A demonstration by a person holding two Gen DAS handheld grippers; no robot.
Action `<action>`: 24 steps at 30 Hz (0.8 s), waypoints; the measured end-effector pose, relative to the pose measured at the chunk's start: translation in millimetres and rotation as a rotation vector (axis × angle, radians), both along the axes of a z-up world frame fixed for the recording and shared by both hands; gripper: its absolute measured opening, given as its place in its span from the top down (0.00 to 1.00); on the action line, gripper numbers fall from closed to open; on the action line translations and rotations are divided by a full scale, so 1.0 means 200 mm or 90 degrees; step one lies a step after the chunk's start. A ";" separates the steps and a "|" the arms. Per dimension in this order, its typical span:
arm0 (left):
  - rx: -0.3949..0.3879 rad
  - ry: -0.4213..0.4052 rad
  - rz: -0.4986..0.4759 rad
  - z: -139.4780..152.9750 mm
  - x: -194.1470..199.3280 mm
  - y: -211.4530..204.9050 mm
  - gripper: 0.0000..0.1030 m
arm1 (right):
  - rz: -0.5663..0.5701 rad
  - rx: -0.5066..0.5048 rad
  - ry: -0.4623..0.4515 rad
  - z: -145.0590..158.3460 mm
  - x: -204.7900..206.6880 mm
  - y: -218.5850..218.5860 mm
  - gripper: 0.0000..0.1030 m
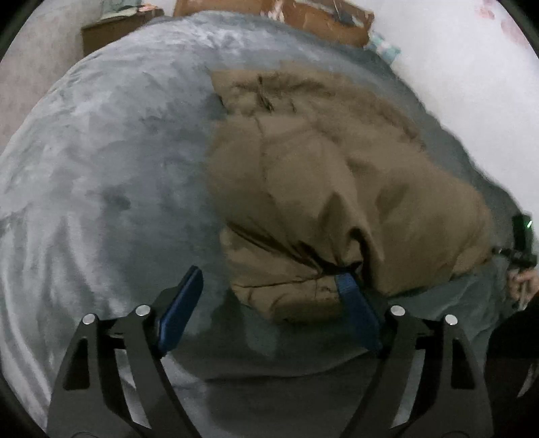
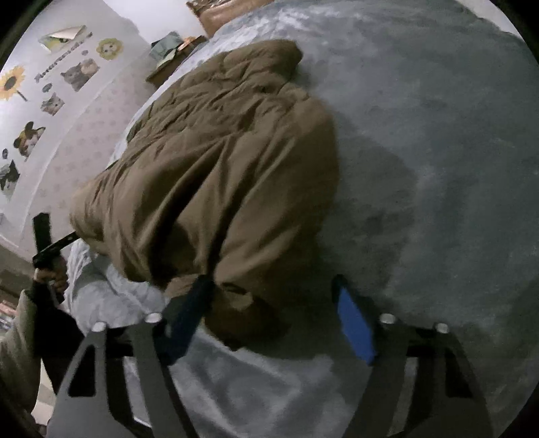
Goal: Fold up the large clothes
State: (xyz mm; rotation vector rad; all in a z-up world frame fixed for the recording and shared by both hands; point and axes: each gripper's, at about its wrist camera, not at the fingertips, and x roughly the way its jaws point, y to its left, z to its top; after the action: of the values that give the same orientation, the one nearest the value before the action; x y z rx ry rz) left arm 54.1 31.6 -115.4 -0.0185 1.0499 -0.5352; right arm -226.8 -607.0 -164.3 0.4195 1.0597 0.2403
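- Closest to our left wrist camera, the left gripper [image 1: 269, 303] has its blue fingers [image 1: 180, 308] spread wide apart; the near hem of the brown padded jacket [image 1: 323, 188] reaches into the gap and lies against the right-hand finger, while the left-hand finger stands clear over the grey blanket [image 1: 101, 168].
- Closest to our right wrist camera, the right gripper [image 2: 274, 316] is likewise spread, with a bunched corner of the jacket [image 2: 215, 161] between the fingers [image 2: 355, 326], touching the left-hand one; nothing is clamped.
- Just beyond the fingers, the jacket lies crumpled and partly folded over itself on the blanket-covered bed [image 2: 438, 134].
- At the edge of each view we see the opposite hand gripping its tool beside the jacket, for example the hand [image 2: 50, 273] in the right view.
- Farther off, a wooden headboard [image 1: 323, 17] stands behind the bed.
- Farthest, animal and sunflower stickers [image 2: 79, 72] dot the wall.
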 end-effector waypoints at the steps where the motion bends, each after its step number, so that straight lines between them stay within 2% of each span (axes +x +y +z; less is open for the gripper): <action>1: 0.018 0.010 -0.013 -0.04 0.05 -0.08 0.20 | 0.012 0.002 0.005 -0.01 0.01 0.02 0.40; 4: 0.044 0.036 -0.045 -0.09 0.04 -0.15 0.21 | 0.046 -0.012 0.021 -0.03 0.03 0.09 0.52; 5: 0.053 0.037 -0.050 -0.11 0.04 -0.17 0.26 | 0.052 -0.023 0.021 -0.03 0.03 0.11 0.55; 6: 0.067 0.034 -0.055 -0.12 0.03 -0.19 0.40 | 0.053 -0.029 0.017 -0.02 0.02 0.11 0.62; 7: 0.078 0.033 -0.065 -0.12 0.04 -0.22 0.48 | 0.052 -0.033 0.013 -0.01 0.02 0.11 0.66; 8: 0.081 0.029 -0.074 -0.12 0.04 -0.22 0.61 | 0.050 -0.032 0.006 0.00 0.02 0.11 0.71; 9: 0.080 0.016 -0.086 -0.09 0.02 -0.23 0.69 | 0.050 -0.029 -0.001 0.01 0.01 0.11 0.75; 11: 0.068 -0.004 -0.091 -0.03 0.02 -0.25 0.75 | 0.050 -0.027 -0.026 0.06 -0.01 0.10 0.78; 15: 0.017 -0.066 -0.071 0.20 -0.07 -0.17 0.79 | 0.046 -0.026 -0.113 0.25 -0.08 0.12 0.80; 19: -0.039 -0.098 -0.047 0.41 -0.14 -0.06 0.79 | 0.023 -0.026 -0.190 0.46 -0.16 0.14 0.80; 23: -0.047 -0.117 -0.046 0.55 -0.27 0.05 0.79 | 0.005 -0.018 -0.244 0.60 -0.26 0.15 0.80; 24: -0.050 -0.118 -0.044 0.57 -0.24 0.01 0.79 | 0.001 -0.013 -0.258 0.63 -0.28 0.16 0.80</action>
State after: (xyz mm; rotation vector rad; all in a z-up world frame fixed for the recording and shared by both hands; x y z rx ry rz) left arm 6.5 32.8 -2.3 -0.0028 0.8508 -0.6284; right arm -283.4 -574.2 -39.1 0.3341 0.6640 0.3016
